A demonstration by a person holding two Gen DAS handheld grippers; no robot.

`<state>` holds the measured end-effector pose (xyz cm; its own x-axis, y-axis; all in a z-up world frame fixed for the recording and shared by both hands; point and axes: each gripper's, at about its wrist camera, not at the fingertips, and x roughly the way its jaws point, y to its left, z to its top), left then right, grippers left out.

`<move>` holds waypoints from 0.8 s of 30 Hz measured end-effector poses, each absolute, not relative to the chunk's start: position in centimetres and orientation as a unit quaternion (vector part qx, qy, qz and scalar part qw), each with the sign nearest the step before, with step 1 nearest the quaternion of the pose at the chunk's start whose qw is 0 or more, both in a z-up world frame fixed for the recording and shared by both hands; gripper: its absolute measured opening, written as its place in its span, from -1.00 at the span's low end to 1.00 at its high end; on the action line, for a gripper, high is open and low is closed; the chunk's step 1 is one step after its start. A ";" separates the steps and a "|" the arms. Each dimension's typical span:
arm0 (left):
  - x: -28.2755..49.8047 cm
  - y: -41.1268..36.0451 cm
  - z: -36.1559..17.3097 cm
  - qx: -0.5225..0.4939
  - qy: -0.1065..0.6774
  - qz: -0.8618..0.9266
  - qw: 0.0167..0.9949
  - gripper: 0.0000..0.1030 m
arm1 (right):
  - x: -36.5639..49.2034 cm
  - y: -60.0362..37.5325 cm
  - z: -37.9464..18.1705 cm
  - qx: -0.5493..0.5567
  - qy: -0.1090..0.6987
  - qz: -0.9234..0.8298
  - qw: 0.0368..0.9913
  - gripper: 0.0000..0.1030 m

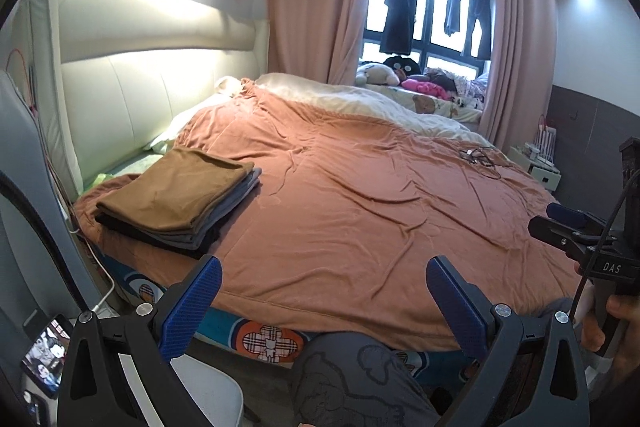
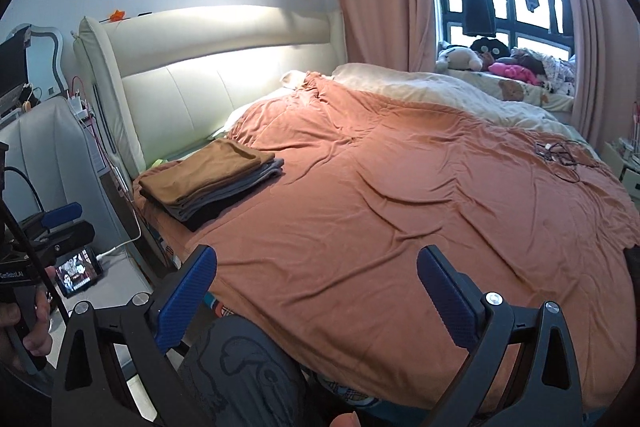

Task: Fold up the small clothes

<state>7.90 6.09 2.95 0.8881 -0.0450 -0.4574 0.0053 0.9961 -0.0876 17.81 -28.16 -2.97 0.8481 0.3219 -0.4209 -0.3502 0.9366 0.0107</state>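
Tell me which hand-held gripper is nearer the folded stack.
Left, probably. The stack lies at the bed's left edge; both hand-held grippers are open and empty, with the right one farther right.

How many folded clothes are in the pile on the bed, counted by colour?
Brown, on top: 1
Grey, in the middle: the layers are too thin to count exactly, at least 2
Black, at the bottom: at least 1
Total in the stack of folded clothes: at least 4. Both grippers, left gripper and right gripper, are open and hold nothing.
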 end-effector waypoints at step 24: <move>1.9 1.4 3.1 -0.021 0.163 -0.011 0.986 0.99 | 9.7 -31.7 -6.1 -0.018 0.157 0.118 0.980 0.95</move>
